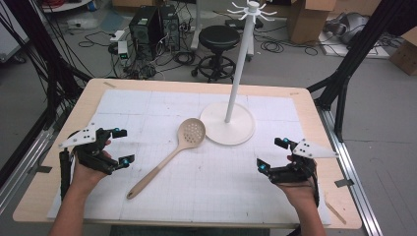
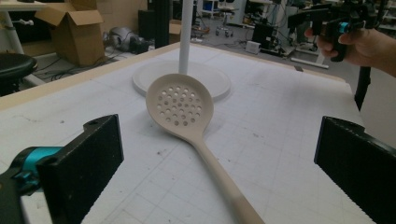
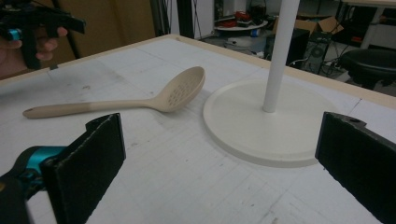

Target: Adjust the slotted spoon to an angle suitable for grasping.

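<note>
High view: beige slotted spoon (image 1: 169,156), perforated round bowl, long straight handle.

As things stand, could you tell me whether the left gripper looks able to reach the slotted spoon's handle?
Probably yes: the left gripper is open and empty, and only bare mat lies between it and the slotted spoon.

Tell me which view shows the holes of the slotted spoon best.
The left gripper view: the slotted spoon faces it, each hole distinct. The high view shows it whole but small; the right gripper view sees it side-on.
</note>
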{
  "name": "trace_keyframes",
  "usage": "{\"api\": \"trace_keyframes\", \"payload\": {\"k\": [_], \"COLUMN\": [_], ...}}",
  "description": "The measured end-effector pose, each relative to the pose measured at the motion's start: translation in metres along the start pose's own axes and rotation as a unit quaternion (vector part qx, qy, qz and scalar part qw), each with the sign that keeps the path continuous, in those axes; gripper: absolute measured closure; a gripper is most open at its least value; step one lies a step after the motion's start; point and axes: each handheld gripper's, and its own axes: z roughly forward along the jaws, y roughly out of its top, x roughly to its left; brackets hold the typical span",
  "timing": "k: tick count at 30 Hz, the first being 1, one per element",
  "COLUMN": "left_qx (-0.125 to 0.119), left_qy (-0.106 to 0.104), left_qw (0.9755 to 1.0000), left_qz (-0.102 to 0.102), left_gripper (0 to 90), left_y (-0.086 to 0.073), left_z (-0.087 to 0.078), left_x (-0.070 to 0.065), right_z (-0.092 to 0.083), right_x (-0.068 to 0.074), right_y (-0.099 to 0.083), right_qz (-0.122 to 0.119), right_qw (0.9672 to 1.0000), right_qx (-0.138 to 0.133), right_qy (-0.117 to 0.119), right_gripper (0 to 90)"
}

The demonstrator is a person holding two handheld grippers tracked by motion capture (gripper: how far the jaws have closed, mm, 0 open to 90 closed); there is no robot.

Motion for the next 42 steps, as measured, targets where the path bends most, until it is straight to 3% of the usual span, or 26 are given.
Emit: {"api": "trace_keyframes", "payload": {"k": [4,11,18,23,25,27,28,31,34,39,42], "left_qx": [-0.002,0.018,0.016,0.038,0.053,0.063,0.063,0.102,0.117,0.122,0.145], "left_qy": [0.001,0.009,0.012,0.019,0.022,0.018,0.018,0.025,0.029,0.033,0.051], "left_qw": [1.0,0.9998,0.9998,0.999,0.9982,0.997,0.997,0.9938,0.9922,0.9914,0.9878], "left_qz": [-0.003,-0.001,-0.005,-0.012,-0.018,-0.041,-0.041,-0.037,-0.03,-0.033,-0.025], "left_gripper": [1.8,1.8,1.8,1.8,1.8,1.9,1.9,1.9,1.9,1.9,1.9], "left_y": [0.0,0.0,0.002,0.001,0.0,-0.003,-0.003,-0.001,0.002,0.006,0.009], "left_z": [0.001,0.005,0.008,0.017,0.023,0.033,0.033,0.048,0.057,0.066,0.074], "left_x": [0.001,-0.002,-0.002,-0.001,0.0,0.002,0.002,-0.002,-0.005,-0.006,-0.008], "right_z": [0.003,0.0,-0.002,-0.003,-0.004,-0.002,-0.002,0.0,0.0,0.0,0.001], "right_x": [-0.001,0.003,0.003,0.004,0.003,0.002,0.002,0.002,0.003,0.004,0.003], "right_y": [0.001,0.001,0.002,0.0,-0.001,-0.002,-0.003,-0.004,-0.003,-0.003,-0.003], "right_qz": [-0.006,-0.014,-0.014,-0.015,-0.013,-0.012,-0.01,-0.011,-0.012,-0.015,-0.015], "right_qw": [1.0,0.9998,0.9997,0.9995,0.9995,0.9995,0.9995,0.9995,0.9994,0.9994,0.9993], "right_qx": [0.003,0.01,0.01,0.019,0.019,0.02,0.022,0.026,0.026,0.024,0.026], "right_qy": [-0.002,-0.011,-0.017,-0.02,-0.02,-0.02,-0.019,-0.017,-0.018,-0.018,-0.02], "right_gripper": [0.2,0.2,0.2,0.2,0.2,0.2,0.3,0.3,0.3,0.9,0.9]}}
